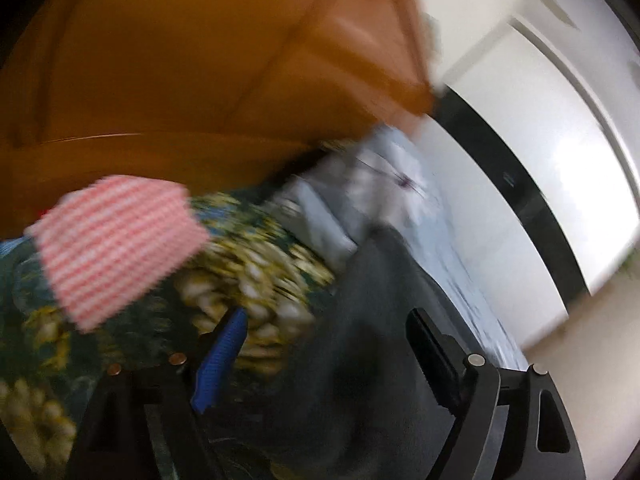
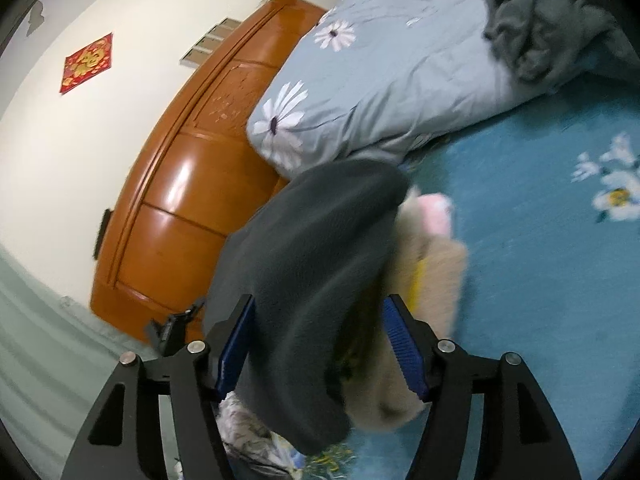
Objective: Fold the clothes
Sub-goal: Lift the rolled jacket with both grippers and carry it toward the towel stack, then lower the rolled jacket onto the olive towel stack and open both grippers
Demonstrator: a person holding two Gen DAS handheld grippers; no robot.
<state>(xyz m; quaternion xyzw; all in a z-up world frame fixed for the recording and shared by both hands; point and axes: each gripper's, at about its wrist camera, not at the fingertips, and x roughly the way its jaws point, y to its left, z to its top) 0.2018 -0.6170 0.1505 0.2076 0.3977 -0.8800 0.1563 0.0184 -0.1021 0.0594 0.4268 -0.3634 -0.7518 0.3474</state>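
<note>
The right gripper [image 2: 320, 344] has its jaws spread, with a dark grey fleece garment [image 2: 316, 264] lying between the blue pads [image 2: 236, 344]; the cloth drapes close against the left-hand pad, and whether either pad presses on it cannot be told. Just beside the fleece, on the side away from the wooden headboard [image 2: 188, 184], lies a beige fluffy garment [image 2: 432, 280] with a pink patch at its far end. Both rest on the teal flowered bedsheet [image 2: 540, 280]. A grey-blue daisy-print pillow [image 2: 380, 92] lies against the headboard, and a crumpled grey garment [image 2: 536, 36] sits on the pillow's far end.

The left gripper [image 1: 332, 344] has its jaws spread wide and pinches nothing; this view is blurred. Beyond its fingers lie a dark grey cloth [image 1: 372, 300] and a green floral fabric [image 1: 256, 272], and a red-and-white checked cloth [image 1: 116, 248] lies below the headboard [image 1: 180, 60].
</note>
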